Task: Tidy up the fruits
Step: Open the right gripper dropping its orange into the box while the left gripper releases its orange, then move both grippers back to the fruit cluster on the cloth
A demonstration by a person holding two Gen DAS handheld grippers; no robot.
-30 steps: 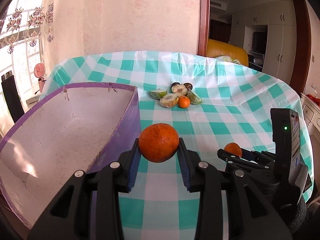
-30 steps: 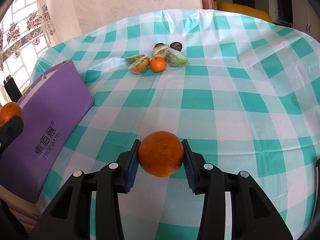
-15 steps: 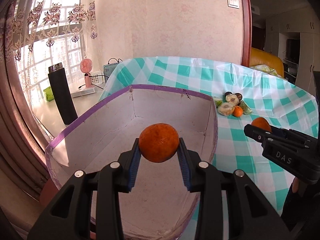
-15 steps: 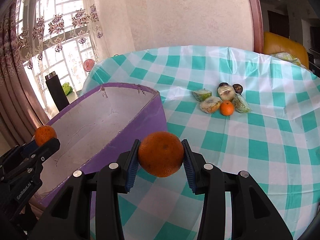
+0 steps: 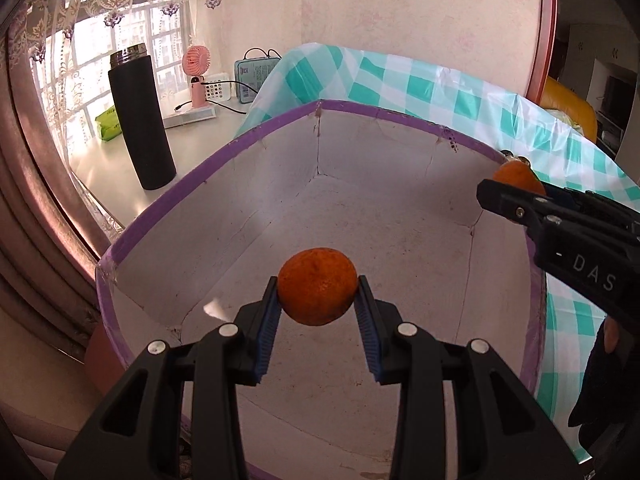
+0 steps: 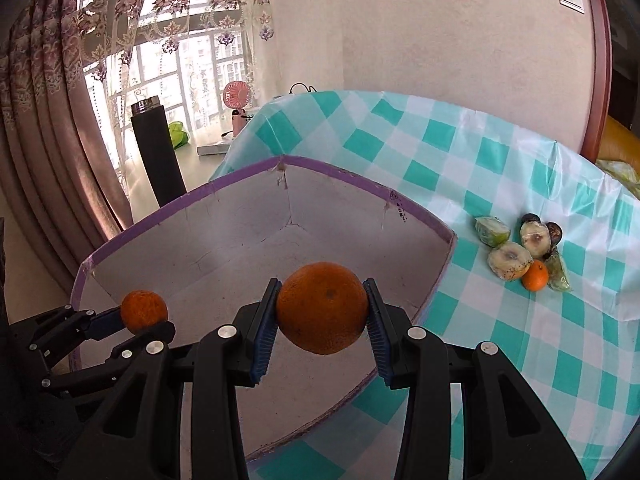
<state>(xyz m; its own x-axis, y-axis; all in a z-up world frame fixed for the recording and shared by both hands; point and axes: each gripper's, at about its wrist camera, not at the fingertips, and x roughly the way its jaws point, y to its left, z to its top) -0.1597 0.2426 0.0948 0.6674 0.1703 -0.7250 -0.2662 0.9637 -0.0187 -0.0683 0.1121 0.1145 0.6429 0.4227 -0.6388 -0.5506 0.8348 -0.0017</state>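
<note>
Left gripper (image 5: 317,307) is clamped on an orange (image 5: 317,286), blue pads pressed to both sides, fruit held in the air over the open box (image 5: 384,216). The box is purple-edged w/ a pale, bare inside; in the left wrist view the fruit sits over the floor of the box, toward the near wall.

Right gripper (image 6: 322,312) is closed on a second orange (image 6: 322,307), a bit larger-looking in its own view, pads tight on both sides. It hangs over the box's right-hand part, near the rim by the tablecloth (image 6: 520,340). In the left wrist view the right gripper comes in from the right edge, its fruit just past the far right rim of the box.

Box rests on the teal-and-white checked cloth, at the table's left end. Further right on the cloth, well apart from the box: a small cluster of wrapped cut fruit (image 6: 508,261) w/ a small tangerine (image 6: 535,275) touching it.

Behind the table, on a sill by the window: a black flask (image 5: 140,118), a pink fan (image 5: 195,76), a blue tin (image 5: 256,76).
</note>
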